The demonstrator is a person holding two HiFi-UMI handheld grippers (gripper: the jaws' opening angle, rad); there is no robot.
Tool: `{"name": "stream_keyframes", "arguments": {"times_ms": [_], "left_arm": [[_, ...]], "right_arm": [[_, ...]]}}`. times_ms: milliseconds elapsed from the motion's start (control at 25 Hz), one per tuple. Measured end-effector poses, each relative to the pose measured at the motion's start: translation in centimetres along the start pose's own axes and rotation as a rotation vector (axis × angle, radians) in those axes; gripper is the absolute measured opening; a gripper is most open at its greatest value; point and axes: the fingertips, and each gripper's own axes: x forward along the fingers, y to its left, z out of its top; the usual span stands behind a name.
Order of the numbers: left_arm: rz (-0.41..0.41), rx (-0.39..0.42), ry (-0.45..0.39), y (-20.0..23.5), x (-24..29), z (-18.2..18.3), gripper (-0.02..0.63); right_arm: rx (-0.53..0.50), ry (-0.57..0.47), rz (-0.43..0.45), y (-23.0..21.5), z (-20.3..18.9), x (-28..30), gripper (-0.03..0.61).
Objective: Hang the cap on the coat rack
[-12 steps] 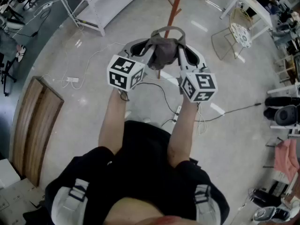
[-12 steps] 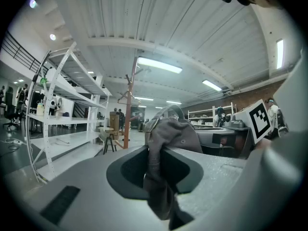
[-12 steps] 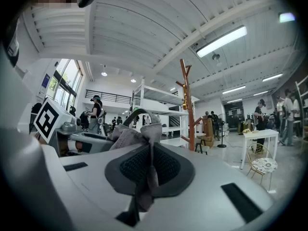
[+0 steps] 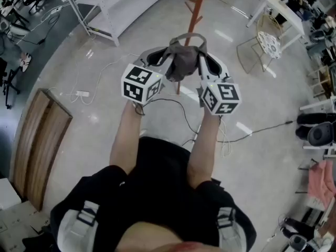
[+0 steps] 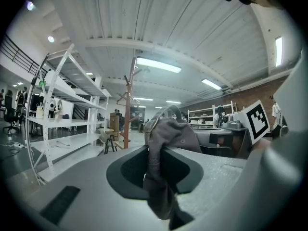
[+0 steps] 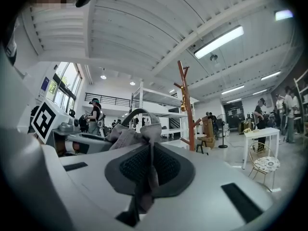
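A grey-brown cap point(image 4: 182, 60) hangs stretched between my two grippers, its back strap arching up in a loop point(image 4: 187, 36). My left gripper point(image 4: 164, 63) is shut on the cap's left edge; the cloth point(image 5: 163, 143) runs down between its jaws. Gripping the right edge, my right gripper point(image 4: 202, 62) is shut on the fabric point(image 6: 147, 143). The orange-brown coat rack point(image 4: 195, 9) stands on the floor just beyond the cap. It rises ahead as a pole with pegs point(image 6: 185, 100) in the right gripper view and stands further off point(image 5: 128, 100) in the left gripper view.
White metal shelving point(image 4: 100, 7) stands at the far left. A white table point(image 4: 278, 7) and a wire chair point(image 4: 268, 38) are at the far right. Cables and a power strip point(image 4: 81, 93) lie on the floor. A wooden board point(image 4: 39, 140) lies at the left.
Both grippers with the cap stay almost in place; the view has shifted slightly, with the coat rack's base now a little nearer to the cap.
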Motion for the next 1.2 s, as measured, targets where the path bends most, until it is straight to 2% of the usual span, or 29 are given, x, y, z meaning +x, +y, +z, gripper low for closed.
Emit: {"name": "stream_keyframes", "arguments": {"times_ms": [240, 480, 840, 1200], "left_arm": [[0.035, 0.003, 0.008, 1.1, -1.1, -0.1, 0.058], [0.061, -0.048, 0.036, 4.2, -0.6, -2.1, 0.058], [-0.037, -0.073, 0.059, 6.1, 7.8, -2.9, 0.058], [-0.086, -0.081, 0.135, 14.3, 17.6, -3.6, 0.058]], "right_arm": [[0.022, -0.009, 0.046, 1.1, 0.0, 1.7, 0.003], [0.026, 0.036, 0.069, 1.8, -2.2, 4.2, 0.005], [0.107, 0.046, -0.007, -4.9, -2.5, 8.5, 0.005], [0.181, 0.088, -0.064, -11.2, -5.1, 19.0, 0.005]]}}
